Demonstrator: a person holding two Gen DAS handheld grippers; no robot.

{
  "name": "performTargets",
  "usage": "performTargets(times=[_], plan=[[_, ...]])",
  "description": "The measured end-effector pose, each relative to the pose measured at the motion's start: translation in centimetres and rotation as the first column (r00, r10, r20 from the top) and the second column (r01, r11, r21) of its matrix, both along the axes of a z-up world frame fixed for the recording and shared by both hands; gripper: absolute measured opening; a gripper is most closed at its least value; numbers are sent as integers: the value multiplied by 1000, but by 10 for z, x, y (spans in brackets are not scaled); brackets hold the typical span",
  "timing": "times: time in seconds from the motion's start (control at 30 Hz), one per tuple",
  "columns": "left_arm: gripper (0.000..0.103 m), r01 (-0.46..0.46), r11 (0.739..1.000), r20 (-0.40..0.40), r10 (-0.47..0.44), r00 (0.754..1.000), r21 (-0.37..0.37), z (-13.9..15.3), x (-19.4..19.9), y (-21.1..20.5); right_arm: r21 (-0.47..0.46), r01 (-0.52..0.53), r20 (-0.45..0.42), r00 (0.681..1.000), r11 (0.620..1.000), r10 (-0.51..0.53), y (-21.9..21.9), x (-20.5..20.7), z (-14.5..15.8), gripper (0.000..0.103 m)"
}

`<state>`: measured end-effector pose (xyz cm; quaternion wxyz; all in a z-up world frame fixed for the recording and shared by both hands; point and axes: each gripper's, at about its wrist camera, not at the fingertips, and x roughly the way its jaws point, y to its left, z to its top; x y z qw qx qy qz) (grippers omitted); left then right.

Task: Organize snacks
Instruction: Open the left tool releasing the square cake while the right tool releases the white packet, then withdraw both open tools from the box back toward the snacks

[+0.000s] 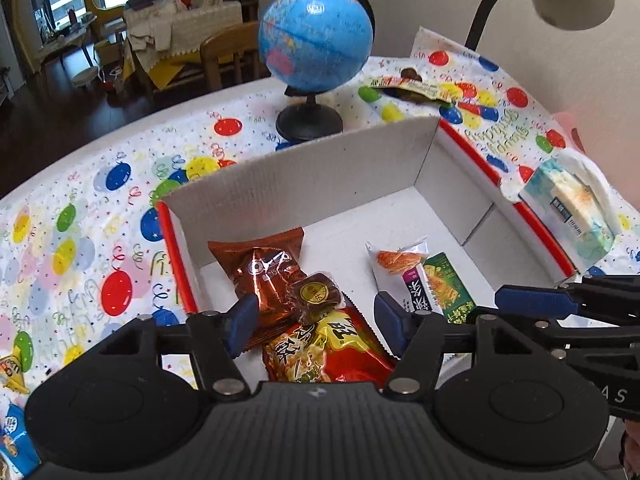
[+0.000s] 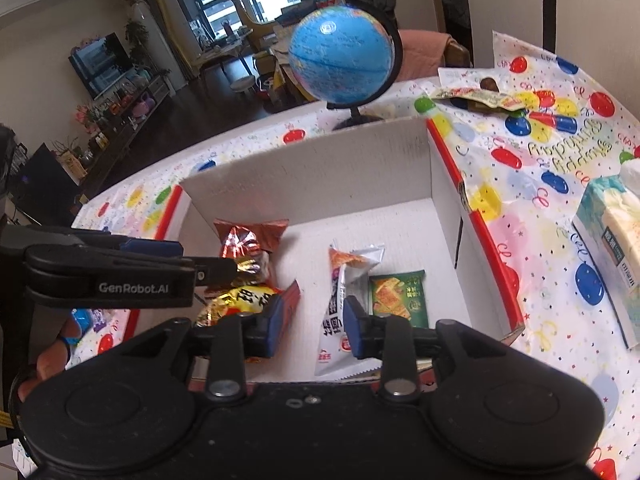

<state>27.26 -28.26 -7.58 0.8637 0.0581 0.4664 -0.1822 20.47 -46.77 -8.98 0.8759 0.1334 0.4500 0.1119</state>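
Left wrist view first: the left gripper (image 1: 316, 320) hangs over the near end of the white box (image 1: 304, 184) with its jaws apart, not pinching anything. Right under the gap sit a red-and-yellow snack pack (image 1: 336, 352) and a small dark round snack (image 1: 318, 296), with a copper foil pack (image 1: 266, 272) just beyond the left finger. A white snack bar (image 1: 400, 268) and a green cracker pack (image 1: 446, 284) lie past the right finger. The globe (image 1: 316, 36) stands beyond the box. Right wrist view: the right gripper (image 2: 310, 328) is also parted and empty, the white bar by its right finger, the green pack just beyond, tissue box (image 2: 612, 248) far right.
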Motion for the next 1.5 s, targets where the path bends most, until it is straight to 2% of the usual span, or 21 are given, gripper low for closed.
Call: performTargets(times=[0.1, 0.27, 0.7, 0.77, 0.9, 0.97, 1.03, 1.1, 1.23, 1.37, 1.5], plan=[[65, -11, 1000, 10, 11, 1000, -16, 9, -6, 6, 10, 0, 24, 1000, 1000, 0, 1, -4, 9, 41], [67, -19, 1000, 41, 20, 999, -25, 24, -21, 18, 13, -12, 79, 997, 1000, 11, 6, -14, 23, 62], [73, -109, 992, 107, 115, 988, -56, 54, -62, 66, 30, -74, 202, 977, 997, 67, 39, -32, 49, 77], [74, -123, 991, 113, 129, 985, -61, 56, -68, 76, 36, -80, 219, 973, 996, 70, 46, -35, 52, 83], [75, -150, 986, 126, 158, 979, -75, 61, -78, 98, 36, -90, 243, 967, 995, 79, 62, -40, 58, 89], [78, -157, 984, 131, 167, 977, -85, 63, -83, 110, 32, -88, 248, 966, 996, 77, 71, -42, 60, 97], [83, -168, 981, 139, 180, 974, -96, 65, -90, 123, 30, -89, 248, 966, 996, 79, 81, -43, 63, 98], [84, -181, 978, 143, 195, 970, -106, 66, -95, 137, 28, -85, 250, 965, 996, 76, 92, -45, 66, 101], [85, -208, 971, 144, 224, 964, -115, 66, -105, 166, 21, -75, 271, 960, 997, 66, 116, -50, 70, 102], [102, -231, 962, 139, 251, 958, -149, 65, -113, 200, 9, -110, 290, 952, 994, 103, 145, -53, 72, 103], [102, -269, 952, 137, 289, 947, -149, 61, -119, 234, 8, -129, 284, 951, 992, 121, 175, -55, 72, 103]])
